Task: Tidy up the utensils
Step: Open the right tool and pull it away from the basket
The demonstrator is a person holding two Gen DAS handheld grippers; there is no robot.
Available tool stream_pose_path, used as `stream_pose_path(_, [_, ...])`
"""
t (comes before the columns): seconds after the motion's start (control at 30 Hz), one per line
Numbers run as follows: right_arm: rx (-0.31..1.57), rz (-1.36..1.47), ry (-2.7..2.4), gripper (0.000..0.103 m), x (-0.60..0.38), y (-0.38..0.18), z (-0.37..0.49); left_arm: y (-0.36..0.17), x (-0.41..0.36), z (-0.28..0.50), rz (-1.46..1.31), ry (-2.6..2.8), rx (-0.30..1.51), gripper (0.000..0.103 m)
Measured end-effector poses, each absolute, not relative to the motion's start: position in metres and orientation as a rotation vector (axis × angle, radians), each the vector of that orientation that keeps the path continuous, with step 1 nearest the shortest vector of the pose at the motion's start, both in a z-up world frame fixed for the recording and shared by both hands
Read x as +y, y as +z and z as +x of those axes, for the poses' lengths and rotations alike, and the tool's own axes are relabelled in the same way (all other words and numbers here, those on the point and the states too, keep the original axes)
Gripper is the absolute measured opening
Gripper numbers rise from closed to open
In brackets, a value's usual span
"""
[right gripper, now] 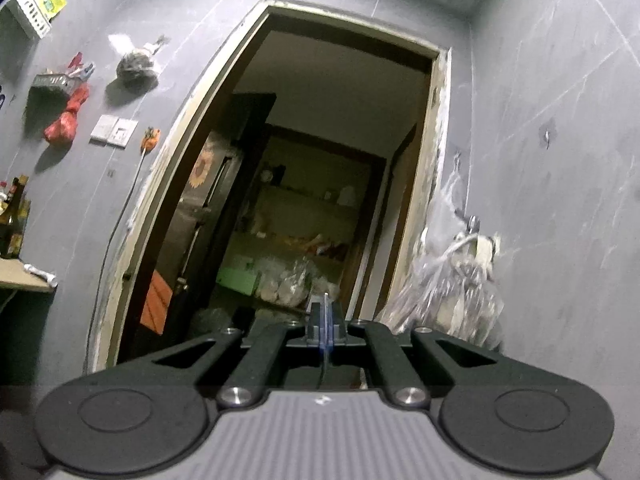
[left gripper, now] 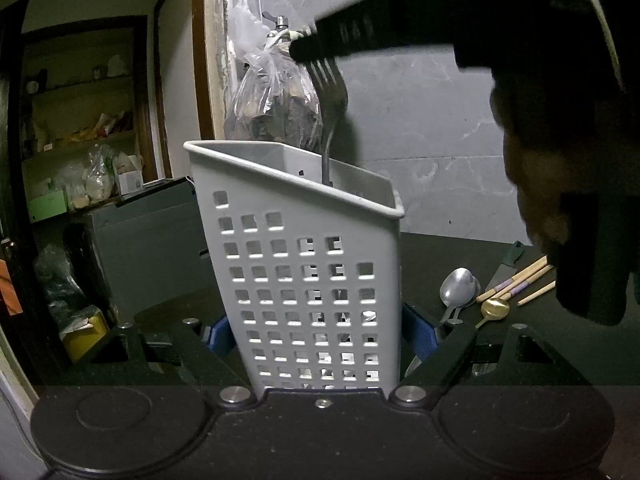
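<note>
A grey perforated utensil caddy (left gripper: 304,264) stands upright on the dark table, and the blue pads of my left gripper (left gripper: 320,334) press on its two sides. Above it, in the left wrist view, my right gripper (left gripper: 316,46) reaches in from the top right with a person's hand (left gripper: 532,168) behind it. It is shut on the tines of a metal fork (left gripper: 334,96). The fork hangs handle down, its lower end inside the caddy's far compartment. In the right wrist view my right gripper (right gripper: 325,312) has its blue pads together on a thin metal edge.
On the table right of the caddy lie two silver spoons (left gripper: 458,286), a gold spoon (left gripper: 495,309), wooden chopsticks (left gripper: 520,280) and a dark-handled knife (left gripper: 507,265). A plastic bag (left gripper: 276,96) hangs on the grey wall behind. A doorway (right gripper: 312,200) opens onto shelves.
</note>
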State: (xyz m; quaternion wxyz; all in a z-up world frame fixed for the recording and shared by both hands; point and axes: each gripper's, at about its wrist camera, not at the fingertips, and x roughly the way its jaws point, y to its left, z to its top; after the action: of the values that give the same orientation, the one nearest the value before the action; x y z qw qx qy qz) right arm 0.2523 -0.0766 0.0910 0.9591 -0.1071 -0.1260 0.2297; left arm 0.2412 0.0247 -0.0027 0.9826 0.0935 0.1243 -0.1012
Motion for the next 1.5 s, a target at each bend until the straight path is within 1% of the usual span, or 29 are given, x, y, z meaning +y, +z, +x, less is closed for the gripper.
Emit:
stream_pose_path(0.4, [-0.155,-0.238,0.485,0.003,-0.082,0.066,0.256,-0.003,0.025,0.241,0.185,-0.204,0.25,0.084])
stream_pose_path(0.43, [-0.152,-0.241,0.485,0.004,-0.082,0.065,0.256,-0.003,0.024,0.241,0.185,-0.205,0.251,0.083])
stream_pose_path(0.47, [-0.151,-0.245,0.486,0.011,-0.083,0.065,0.255,-0.003,0.024,0.241,0.185,-0.204,0.252,0.083])
stream_pose_path(0.57, [-0.15,-0.248,0.488,0.013,-0.086,0.066,0.254,-0.003,0.024,0.241,0.184,-0.206,0.252,0.083])
stream_pose_path(0.6, [-0.148,-0.247,0.487,0.016,-0.087,0.067,0.253,-0.003,0.024,0.24,0.185,-0.205,0.252,0.083])
stream_pose_path(0.63, [-0.146,-0.247,0.488,0.023,-0.088,0.067,0.252,-0.003,0.024,0.24,0.185,-0.204,0.252,0.083])
stream_pose_path(0.67, [-0.145,-0.245,0.487,0.036,-0.09,0.068,0.252,-0.003,0.023,0.24,0.185,-0.206,0.253,0.083])
stream_pose_path(0.73, [-0.149,-0.234,0.486,0.046,-0.096,0.07,0.249,-0.003,0.023,0.241,0.185,-0.205,0.253,0.083])
stream_pose_path(0.8, [-0.154,-0.229,0.482,0.052,-0.102,0.073,0.246,-0.003,0.023,0.241,0.186,-0.205,0.254,0.083])
stream_pose_path(0.87, [-0.164,-0.229,0.469,0.063,-0.109,0.076,0.242,-0.002,0.024,0.241,0.185,-0.205,0.253,0.083])
stream_pose_path(0.9, [-0.169,-0.228,0.463,0.066,-0.113,0.077,0.24,-0.002,0.024,0.241,0.185,-0.205,0.254,0.083])
stream_pose_path(0.97, [-0.177,-0.225,0.446,0.078,-0.121,0.079,0.235,-0.002,0.024,0.241,0.185,-0.205,0.253,0.083])
stream_pose_path(1.0, [-0.18,-0.224,0.438,0.082,-0.125,0.08,0.233,-0.002,0.024,0.241,0.185,-0.205,0.253,0.083])
stream_pose_path(1.07, [-0.186,-0.221,0.418,0.093,-0.134,0.082,0.228,-0.002,0.024,0.241,0.185,-0.205,0.253,0.083])
stream_pose_path(1.17, [-0.191,-0.215,0.382,0.102,-0.147,0.083,0.22,-0.003,0.024,0.241,0.185,-0.205,0.253,0.082])
stream_pose_path(1.2, [-0.189,-0.211,0.37,0.103,-0.152,0.082,0.218,-0.003,0.024,0.241,0.185,-0.205,0.253,0.082])
stream_pose_path(1.5, [-0.076,-0.166,0.292,0.103,-0.184,0.06,0.206,-0.002,0.024,0.241,0.185,-0.205,0.253,0.083])
